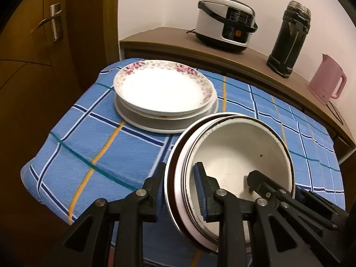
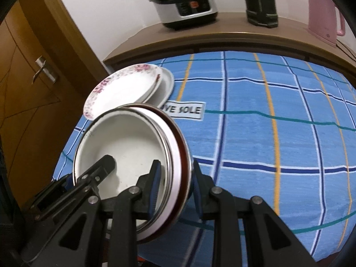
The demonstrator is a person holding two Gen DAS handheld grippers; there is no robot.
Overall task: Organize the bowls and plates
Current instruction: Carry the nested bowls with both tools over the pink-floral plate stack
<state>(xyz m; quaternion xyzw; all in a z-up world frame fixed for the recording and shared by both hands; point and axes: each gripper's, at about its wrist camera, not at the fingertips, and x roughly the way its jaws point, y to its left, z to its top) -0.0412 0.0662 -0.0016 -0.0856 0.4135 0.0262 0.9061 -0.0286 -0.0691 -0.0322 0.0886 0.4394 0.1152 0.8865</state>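
A stack of nested white bowls (image 1: 233, 155) (image 2: 124, 140), the outer one with a dark red rim, hangs tilted above the blue checked tablecloth (image 1: 89, 138). My left gripper (image 1: 181, 178) is shut on the stack's left rim, one pad inside and one outside. My right gripper (image 2: 175, 171) is shut on the opposite rim in the same way. Each gripper also shows in the other's view, clamped on the far rim. A stack of plates (image 1: 162, 86) (image 2: 120, 91), topped by one with a pink flower border, sits on the cloth just beyond the bowls.
Behind the table runs a wooden sideboard (image 1: 169, 37) with a rice cooker (image 1: 224, 20), a dark flask (image 1: 289, 37) and a pink kettle (image 1: 327, 80). A wooden door (image 1: 44, 44) stands to the left. A white label (image 2: 187, 111) lies on the cloth.
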